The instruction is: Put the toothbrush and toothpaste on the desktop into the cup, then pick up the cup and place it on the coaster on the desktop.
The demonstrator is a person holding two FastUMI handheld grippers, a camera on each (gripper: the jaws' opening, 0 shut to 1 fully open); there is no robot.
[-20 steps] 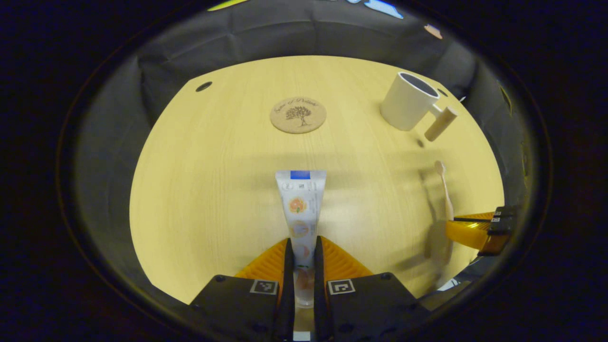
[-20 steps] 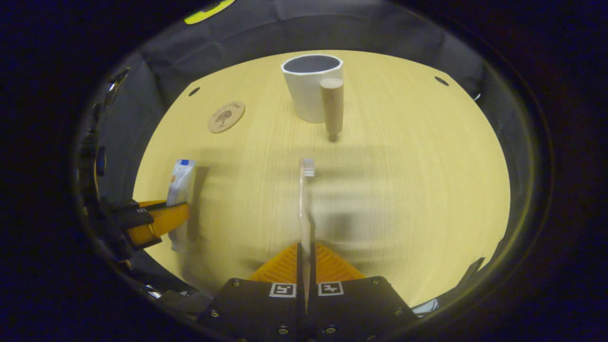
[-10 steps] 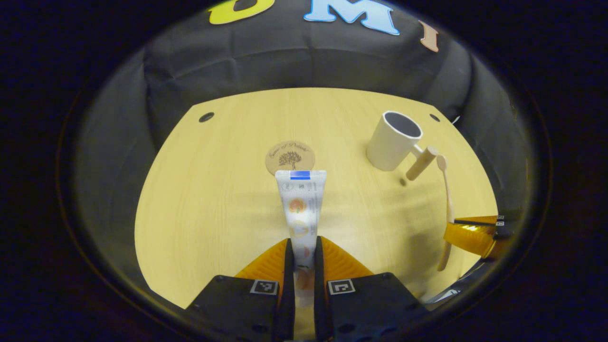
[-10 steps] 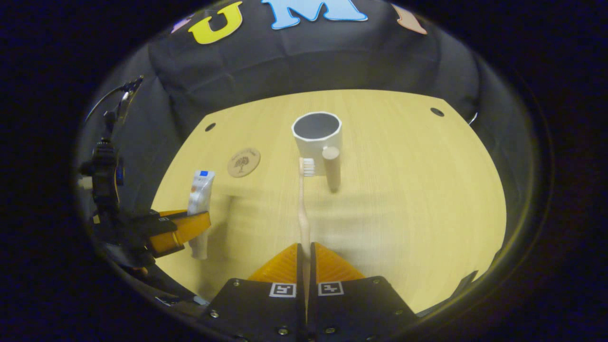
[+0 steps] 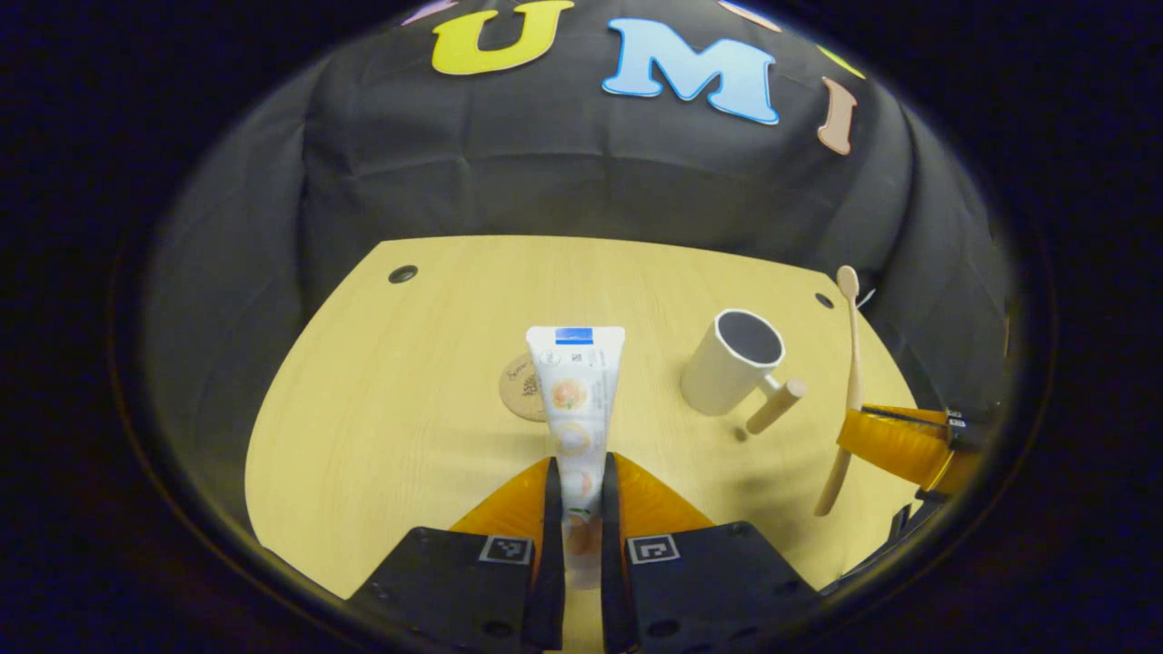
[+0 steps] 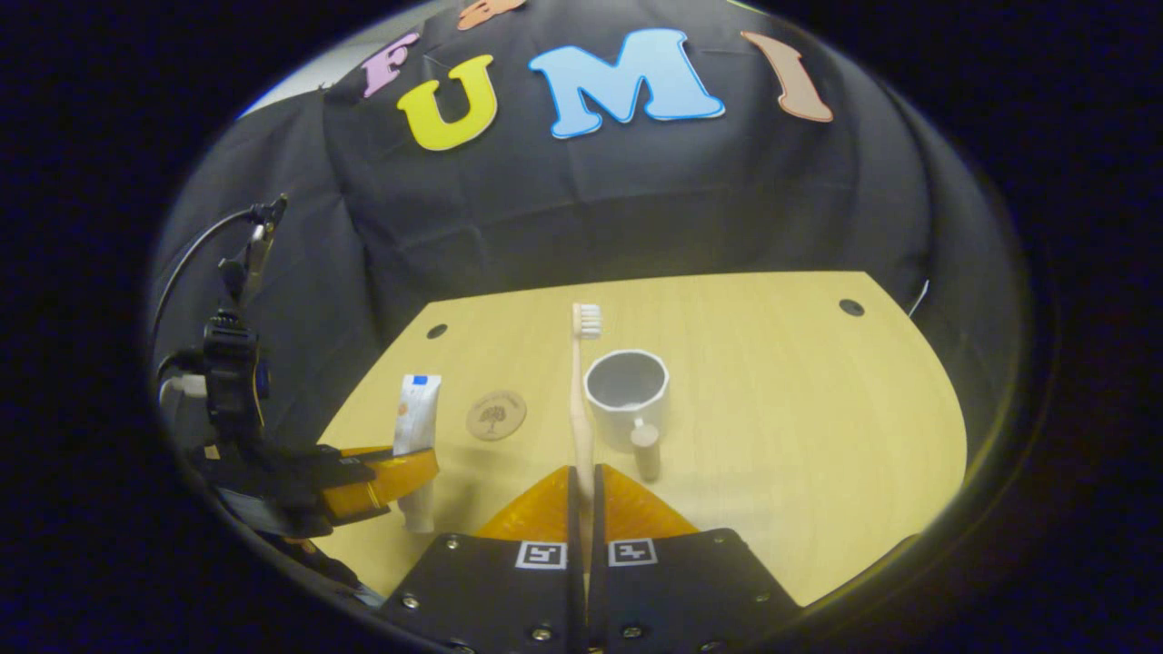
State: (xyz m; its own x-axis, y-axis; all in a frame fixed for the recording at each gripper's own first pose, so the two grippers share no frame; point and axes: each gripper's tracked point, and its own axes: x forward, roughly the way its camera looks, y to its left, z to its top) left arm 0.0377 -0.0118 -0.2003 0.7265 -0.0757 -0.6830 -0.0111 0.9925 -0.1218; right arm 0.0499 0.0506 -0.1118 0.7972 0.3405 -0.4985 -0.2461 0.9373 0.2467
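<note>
1. Toothpaste (image 5: 576, 400) is clamped near its cap end between the closed fingers of the left gripper (image 5: 576, 495), with the crimped end pointing up and away, above the desktop's (image 5: 400, 409) near edge. The tube is soft, so I judge it could bend or slide as it tips toward the cup (image 5: 732, 361).
2. Toothbrush (image 6: 581, 391) is pinched low on its handle by the closed right gripper (image 6: 583, 495), bristles uppermost. Held this way the long handle could swing in the grip and strike the rim.
3. The cup stands upright near the desktop's middle, handle (image 6: 646, 449) toward the near edge, with nothing in it that I can see. A light cup may tip if either item lands off-centre.
4. The coaster (image 6: 496, 415) lies just to the cup's left; both grippers converging on one cup risk a collision.
</note>
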